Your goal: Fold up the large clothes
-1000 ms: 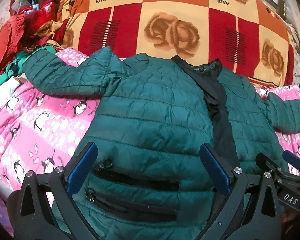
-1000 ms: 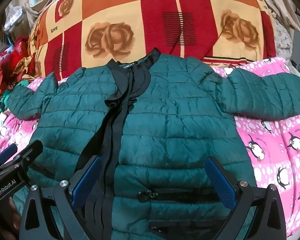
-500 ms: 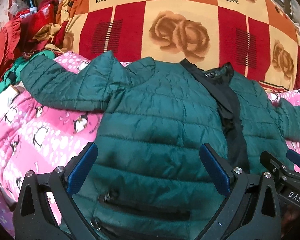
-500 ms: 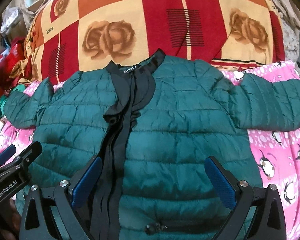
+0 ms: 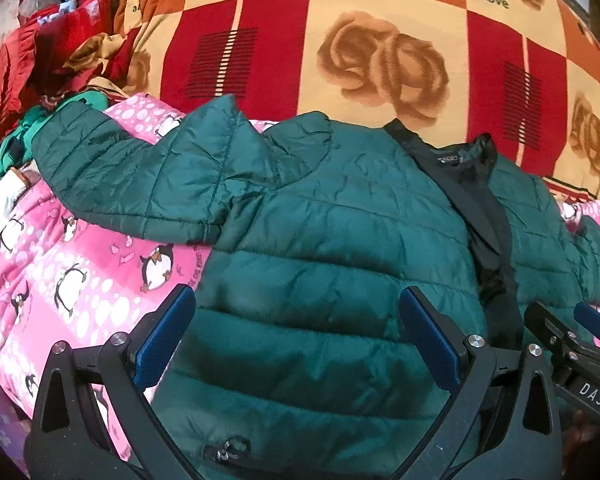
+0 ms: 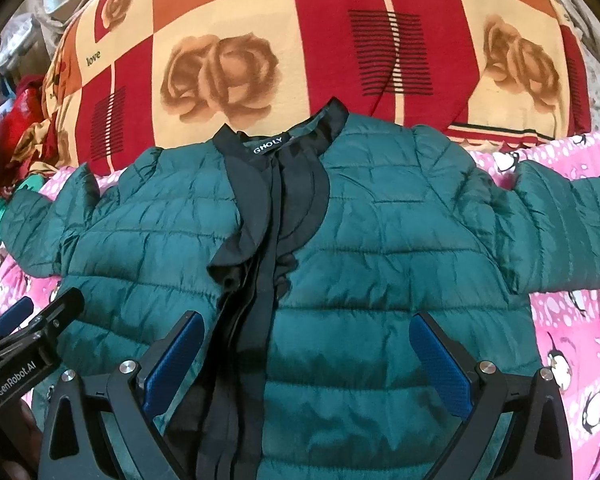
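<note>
— Grippers first: how wide, and holding what?

— Left gripper (image 5: 296, 336) has its jaws spread wide with nothing between them; its blue pads (image 5: 164, 340) hang over the jacket (image 5: 320, 248), and I cannot tell whether they touch the cloth. Right gripper (image 6: 306, 360) is just as wide, empty too, above the jacket's black front strip (image 6: 256, 320).

— Where does the jacket lie, and which way does it point?

— Flat and face up on the pink penguin sheet (image 5: 60, 280). Its collar (image 6: 280, 144) points away from the grippers, toward the checked rose blanket (image 6: 260, 40) and touching that blanket's edge. The long axis of the body runs from the grippers to the collar; the sleeves stretch out to either side of the jacket.

— What does each view add?

— Left wrist view shows the left sleeve (image 5: 132, 184) whole, a zip pull (image 5: 228, 450) low on the jacket, red clothes (image 5: 40, 60) piled beyond the sleeve, and the right gripper's side at the frame edge. Right wrist view shows the collar label, the right sleeve (image 6: 560, 232) over the sheet, and the left gripper beside the jacket's left side.
</note>
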